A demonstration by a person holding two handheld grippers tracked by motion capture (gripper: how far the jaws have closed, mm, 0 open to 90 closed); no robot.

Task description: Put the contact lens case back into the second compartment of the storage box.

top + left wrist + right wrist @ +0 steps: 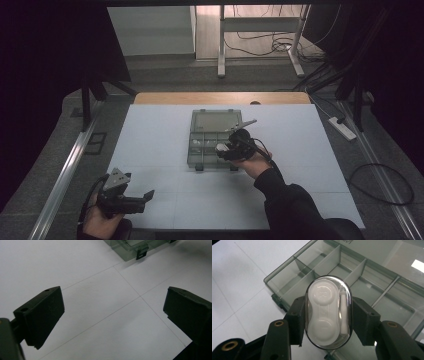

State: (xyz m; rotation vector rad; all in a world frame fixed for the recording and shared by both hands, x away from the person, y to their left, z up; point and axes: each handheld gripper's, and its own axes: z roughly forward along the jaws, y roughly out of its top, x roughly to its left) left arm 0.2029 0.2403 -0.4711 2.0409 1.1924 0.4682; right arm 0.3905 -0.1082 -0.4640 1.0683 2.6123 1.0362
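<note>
A clear grey compartment box (202, 157) lies open at the middle of the white table, its lid (215, 121) folded flat behind it. My right gripper (223, 149) hovers over the box's near right part, shut on a white contact lens case (327, 312) inside a clear oval shell, pinched by its long sides. In the right gripper view the box's dividers (329, 263) lie empty behind the case. My left gripper (148, 195) rests low at the table's near left with its jaws wide apart and nothing between them; its view shows bare table and the box's near corner (132, 251).
The white mat (160, 140) covers the wooden table (220, 98), with bare room left and right of the box. Beyond the far edge stand a desk frame (260, 45) and loose cables (280, 47) on the floor. A power strip (342, 127) lies at the right.
</note>
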